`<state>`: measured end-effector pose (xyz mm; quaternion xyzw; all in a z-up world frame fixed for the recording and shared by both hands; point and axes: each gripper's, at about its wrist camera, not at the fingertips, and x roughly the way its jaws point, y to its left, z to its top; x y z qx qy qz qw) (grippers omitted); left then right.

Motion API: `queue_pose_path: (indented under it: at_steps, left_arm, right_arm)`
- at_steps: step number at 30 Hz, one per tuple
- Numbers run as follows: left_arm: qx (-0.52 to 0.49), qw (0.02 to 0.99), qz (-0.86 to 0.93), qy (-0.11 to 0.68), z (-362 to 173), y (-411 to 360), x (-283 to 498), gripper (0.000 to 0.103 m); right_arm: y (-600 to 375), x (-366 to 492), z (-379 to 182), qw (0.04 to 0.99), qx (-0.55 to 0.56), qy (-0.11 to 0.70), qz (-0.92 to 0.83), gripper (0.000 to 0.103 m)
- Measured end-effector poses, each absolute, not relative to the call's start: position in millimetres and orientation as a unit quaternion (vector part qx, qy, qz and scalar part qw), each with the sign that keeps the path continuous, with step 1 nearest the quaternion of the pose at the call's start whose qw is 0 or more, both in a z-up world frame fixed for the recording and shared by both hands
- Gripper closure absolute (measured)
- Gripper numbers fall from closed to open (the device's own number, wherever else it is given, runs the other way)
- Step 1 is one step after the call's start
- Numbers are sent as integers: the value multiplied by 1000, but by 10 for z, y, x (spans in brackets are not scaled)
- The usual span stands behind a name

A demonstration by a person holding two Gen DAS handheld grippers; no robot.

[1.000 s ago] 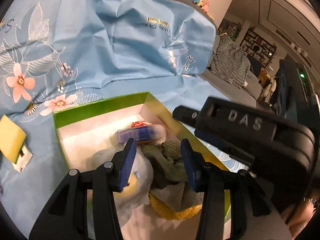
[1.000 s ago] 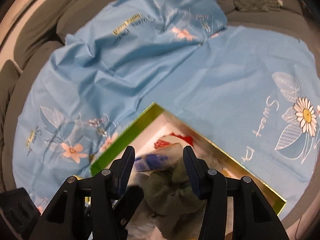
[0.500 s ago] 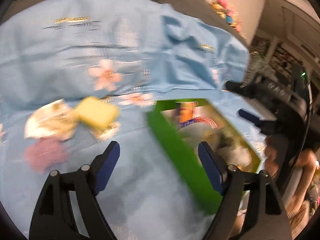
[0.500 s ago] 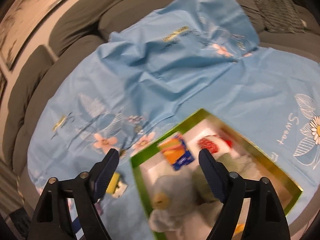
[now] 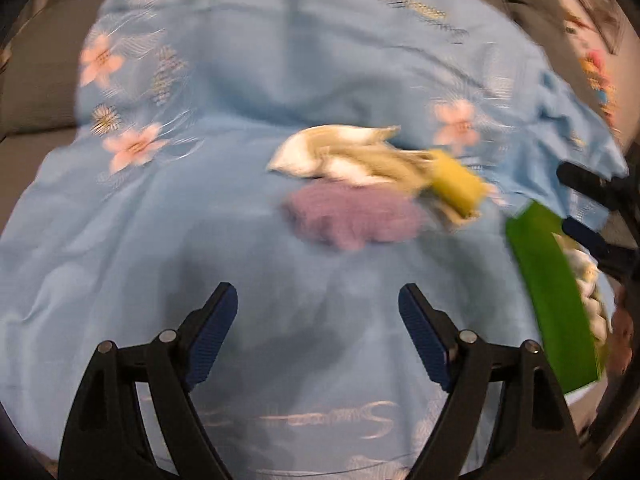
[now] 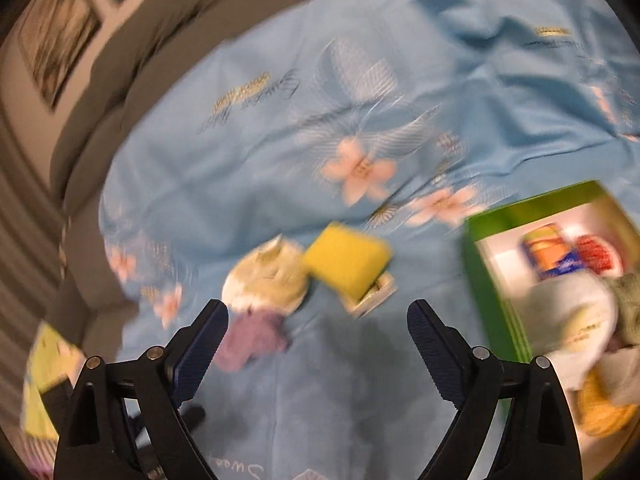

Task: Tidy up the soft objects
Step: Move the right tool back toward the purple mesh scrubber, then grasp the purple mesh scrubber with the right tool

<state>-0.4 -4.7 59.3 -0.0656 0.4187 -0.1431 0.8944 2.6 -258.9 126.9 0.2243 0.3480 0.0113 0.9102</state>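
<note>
Both views are motion-blurred. A purple cloth (image 5: 352,216), a white and beige cloth (image 5: 340,156) and a yellow sponge (image 5: 456,184) lie together on the blue floral sheet (image 5: 240,80). My left gripper (image 5: 318,340) is open and empty, a little short of the purple cloth. A green box (image 5: 548,292) stands at the right. In the right wrist view the sponge (image 6: 346,262), white cloth (image 6: 268,280) and purple cloth (image 6: 252,340) lie ahead of my open, empty right gripper (image 6: 318,344). The green box (image 6: 492,292) at the right holds several soft items.
The sheet covers a grey sofa (image 6: 132,56); its back cushions run along the far side. A black gripper body (image 5: 600,208) shows past the box in the left wrist view. A yellow-green object (image 6: 44,376) sits at the sheet's left edge.
Both grippers have opened wide and swung left, away from the box's contents. The loose cloths and sponge now lie ahead of both grippers, with the box off to the right.
</note>
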Motion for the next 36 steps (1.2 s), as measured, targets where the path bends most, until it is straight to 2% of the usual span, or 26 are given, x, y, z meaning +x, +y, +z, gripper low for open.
queue_pose_path:
  at_steps: [7, 8, 9, 11, 13, 14, 15, 18, 23, 29, 31, 33, 34, 36]
  left_arm:
    - [-108, 888, -104, 435, 540, 268, 178, 21]
    - [-111, 886, -101, 438, 533, 279, 185, 21]
    - [-112, 886, -100, 440, 536, 284, 182, 21]
    - [-113, 885, -97, 440, 530, 312, 194, 21]
    - [-116, 886, -96, 438, 536, 332, 209, 21]
    - [-118, 886, -97, 439, 536, 343, 218, 21]
    - [-120, 885, -97, 439, 531, 345, 207, 21]
    - [-129, 883, -98, 441, 531, 386, 199, 21]
    - [-139, 884, -103, 435, 585, 418, 176, 21]
    - [-156, 873, -117, 447, 556, 402, 161, 21]
    - [-150, 868, -129, 455, 535, 341, 156, 21]
    - [-144, 861, -145, 465, 498, 262, 148, 21]
    - [-143, 856, -154, 472, 472, 220, 150, 21]
    - [-142, 844, -170, 489, 408, 127, 147, 21]
  right_arm:
    - [-1941, 535, 903, 903, 176, 390, 45, 11]
    - [-1885, 588, 843, 901, 176, 394, 52, 14]
    - [-1804, 662, 759, 899, 173, 396, 61, 30]
    - [-1683, 754, 643, 899, 159, 402, 68, 55]
    - [-1593, 816, 535, 894, 147, 419, 59, 67]
    - [-1570, 820, 493, 892, 146, 424, 60, 80]
    - [-1562, 802, 477, 889, 149, 428, 62, 87]
    - [-1571, 644, 598, 891, 168, 414, 80, 93]
    - [-1661, 199, 978, 889, 202, 391, 128, 93]
    - [-1596, -41, 976, 867, 124, 466, 122, 92]
    - [-1697, -31, 858, 854, 133, 493, 100, 81]
    - [-1847, 15, 763, 845, 156, 506, 76, 39]
    - [-1909, 24, 744, 843, 168, 506, 65, 32]
    - [-2031, 26, 737, 843, 197, 496, 61, 29]
